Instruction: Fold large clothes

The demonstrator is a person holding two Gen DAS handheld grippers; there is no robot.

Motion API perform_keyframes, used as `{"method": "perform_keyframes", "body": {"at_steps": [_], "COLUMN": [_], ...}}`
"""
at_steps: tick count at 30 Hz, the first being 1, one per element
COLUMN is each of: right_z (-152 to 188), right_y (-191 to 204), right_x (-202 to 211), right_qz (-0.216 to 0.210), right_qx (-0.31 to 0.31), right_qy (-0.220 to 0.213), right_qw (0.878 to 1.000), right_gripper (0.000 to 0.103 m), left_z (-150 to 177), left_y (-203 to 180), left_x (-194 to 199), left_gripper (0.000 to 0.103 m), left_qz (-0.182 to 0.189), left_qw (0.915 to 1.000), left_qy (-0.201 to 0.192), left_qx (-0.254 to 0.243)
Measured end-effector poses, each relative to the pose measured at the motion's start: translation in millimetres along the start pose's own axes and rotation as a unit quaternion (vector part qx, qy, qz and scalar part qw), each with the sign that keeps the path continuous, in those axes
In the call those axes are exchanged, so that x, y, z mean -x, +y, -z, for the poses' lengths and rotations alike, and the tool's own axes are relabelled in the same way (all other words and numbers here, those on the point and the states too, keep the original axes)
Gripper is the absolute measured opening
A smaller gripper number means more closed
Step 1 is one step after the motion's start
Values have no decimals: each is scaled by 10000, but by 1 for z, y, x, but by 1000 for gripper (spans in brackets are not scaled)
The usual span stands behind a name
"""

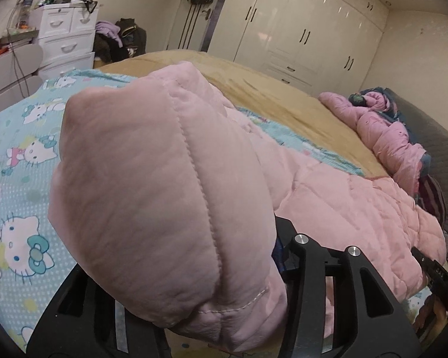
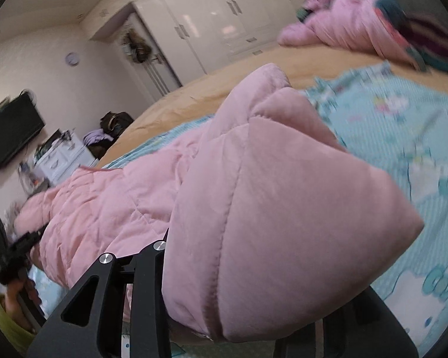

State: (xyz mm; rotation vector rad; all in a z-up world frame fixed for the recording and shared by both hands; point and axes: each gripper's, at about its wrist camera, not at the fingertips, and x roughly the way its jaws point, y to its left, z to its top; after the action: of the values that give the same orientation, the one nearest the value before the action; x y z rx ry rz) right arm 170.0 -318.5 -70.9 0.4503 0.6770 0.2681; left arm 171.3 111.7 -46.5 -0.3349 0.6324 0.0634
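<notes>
From my left wrist camera: a bulging fold of the pink quilted coat (image 1: 164,197) fills the space between the fingers of my left hand-held gripper (image 1: 194,322), and the cloth bunches up and over them; the jaws stand part-way apart with the padding wedged between them, gripping it. The rest of the coat trails away to the right of that fold, lying across a turquoise sheet (image 1: 18,161) printed with white cartoon cats wearing bows; no lettering on the print can be read. Beyond the coat the tan bedspread (image 1: 271,89) runs toward a white wardrobe (image 1: 307,29), and a second heap of pink bedding (image 1: 382,131) sits far right of the coat. A white drawer unit (image 1: 65,38) stands beyond the coat to the left. My other tool (image 1: 436,277) shows at the coat's far right end, with small pale marks too blurred to read.

From my right wrist camera, blurred: another puffed fold of the same coat (image 2: 283,208) is bunched between the fingers of my right hand-held gripper (image 2: 233,319), jaws part-way apart and clamped on the padding. The coat stretches left from there over the turquoise sheet (image 2: 403,125) to my left tool (image 2: 15,256), held by a hand (image 2: 18,304) in a yellow-green sleeve (image 2: 6,325). A dark wall-mounted screen (image 2: 12,134) hangs beyond the coat's left end.
</notes>
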Motion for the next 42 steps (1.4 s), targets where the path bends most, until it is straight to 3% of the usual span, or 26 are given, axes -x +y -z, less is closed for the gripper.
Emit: {"method": "perform_keyframes", "body": {"at_steps": [8, 16, 20, 28, 39, 42], "right_z": [10, 12, 12, 7, 3, 2], "right_y": [-32, -38, -38, -40, -43, -43], "right_x": [-17, -28, -30, -21, -5, -4], "right_qz": [-116, -22, 87, 379, 845, 909], "right_qx": [-1022, -1385, -1413, -1369, -1295, -1277], "right_qy": [369, 506, 568, 740, 854, 910], "right_qw": [9940, 9891, 9883, 9871, 9843, 9834], "right_gripper": [44, 57, 62, 90, 98, 98], "left_z": [7, 9, 10, 10, 8, 8], "left_y": [-3, 5, 6, 11, 14, 12], "left_x": [-10, -20, -21, -19, -17, -16], "left_gripper": [47, 58, 59, 60, 67, 81], "left_qz": [-209, -278, -282, -216, -171, -254], "left_qw": [9997, 9991, 9990, 9989, 9986, 9985], "left_qy": [120, 303, 342, 392, 465, 465], "left_qx": [-80, 35, 68, 150, 199, 150]}}
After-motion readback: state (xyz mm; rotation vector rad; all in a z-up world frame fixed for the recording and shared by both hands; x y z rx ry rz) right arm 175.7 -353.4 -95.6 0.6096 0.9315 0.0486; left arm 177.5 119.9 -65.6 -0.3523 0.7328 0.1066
